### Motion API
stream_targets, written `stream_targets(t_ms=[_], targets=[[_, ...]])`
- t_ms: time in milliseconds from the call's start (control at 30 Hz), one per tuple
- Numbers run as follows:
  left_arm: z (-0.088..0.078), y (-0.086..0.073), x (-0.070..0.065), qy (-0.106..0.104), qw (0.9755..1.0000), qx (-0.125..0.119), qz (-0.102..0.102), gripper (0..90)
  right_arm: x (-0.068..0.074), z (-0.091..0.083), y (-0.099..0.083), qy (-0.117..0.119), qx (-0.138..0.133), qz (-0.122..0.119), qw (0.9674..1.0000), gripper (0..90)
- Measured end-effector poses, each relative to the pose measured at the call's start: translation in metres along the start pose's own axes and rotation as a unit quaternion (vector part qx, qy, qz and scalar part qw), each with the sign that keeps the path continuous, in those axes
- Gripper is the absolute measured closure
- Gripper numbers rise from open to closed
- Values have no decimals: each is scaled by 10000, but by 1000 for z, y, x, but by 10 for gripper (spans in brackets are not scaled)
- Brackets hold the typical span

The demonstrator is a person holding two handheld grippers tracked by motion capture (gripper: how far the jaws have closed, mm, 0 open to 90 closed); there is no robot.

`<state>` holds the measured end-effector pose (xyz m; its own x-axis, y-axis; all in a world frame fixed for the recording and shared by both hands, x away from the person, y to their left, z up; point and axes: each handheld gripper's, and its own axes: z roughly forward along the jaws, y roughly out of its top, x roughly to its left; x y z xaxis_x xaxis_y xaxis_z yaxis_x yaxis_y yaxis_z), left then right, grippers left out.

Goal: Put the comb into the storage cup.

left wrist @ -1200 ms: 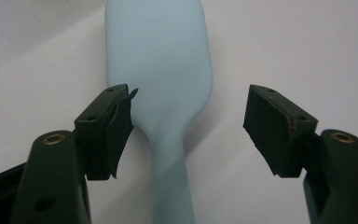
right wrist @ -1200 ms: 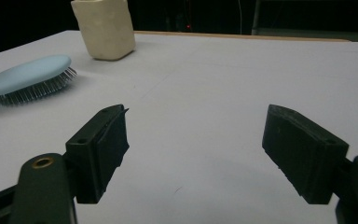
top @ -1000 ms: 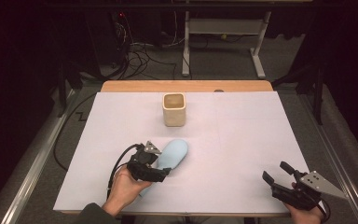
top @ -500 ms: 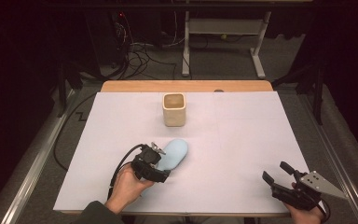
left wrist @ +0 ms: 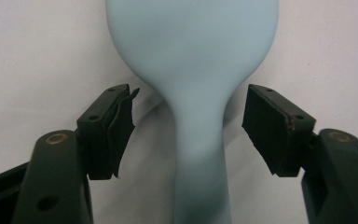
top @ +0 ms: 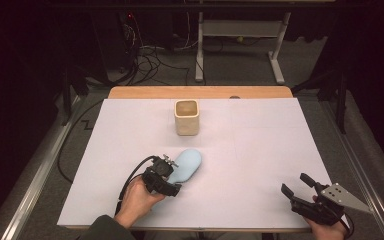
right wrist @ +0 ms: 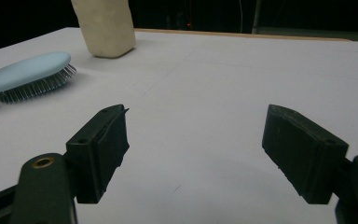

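Left hand-held gripper [left wrist: 189, 126] released, jaws standing wide on either side of the handle of the light blue hairbrush [left wrist: 193, 70], pads near the handle but not touching. Compared with a second ago, sits a little closer along the handle, so lined up for a grasp that is not yet made. Lies bristles down on the white table [top: 260, 150], seen in the high view just beyond the left hand-held gripper [top: 166, 172], head pointing toward the beige cup [top: 186, 117], well apart from it. Probably next: close the jaws on the narrow part of the handle. Right hand-held gripper [top: 295, 186] also released and holding nothing, resting unchanged at the near right corner.
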<state>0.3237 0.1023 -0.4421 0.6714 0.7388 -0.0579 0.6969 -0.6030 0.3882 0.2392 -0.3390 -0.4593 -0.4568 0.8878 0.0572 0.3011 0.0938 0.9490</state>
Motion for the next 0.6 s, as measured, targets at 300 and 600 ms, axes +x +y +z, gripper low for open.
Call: stream_targets(t_ms=[300, 600], targets=[[4, 2, 1, 27, 9999, 89, -48, 378, 0, 0, 0, -9, 2, -2, 10000, 226], [5, 2, 2, 89, 9999, 52, -105, 462, 0, 0, 0, -19, 22, -10, 10000, 226]])
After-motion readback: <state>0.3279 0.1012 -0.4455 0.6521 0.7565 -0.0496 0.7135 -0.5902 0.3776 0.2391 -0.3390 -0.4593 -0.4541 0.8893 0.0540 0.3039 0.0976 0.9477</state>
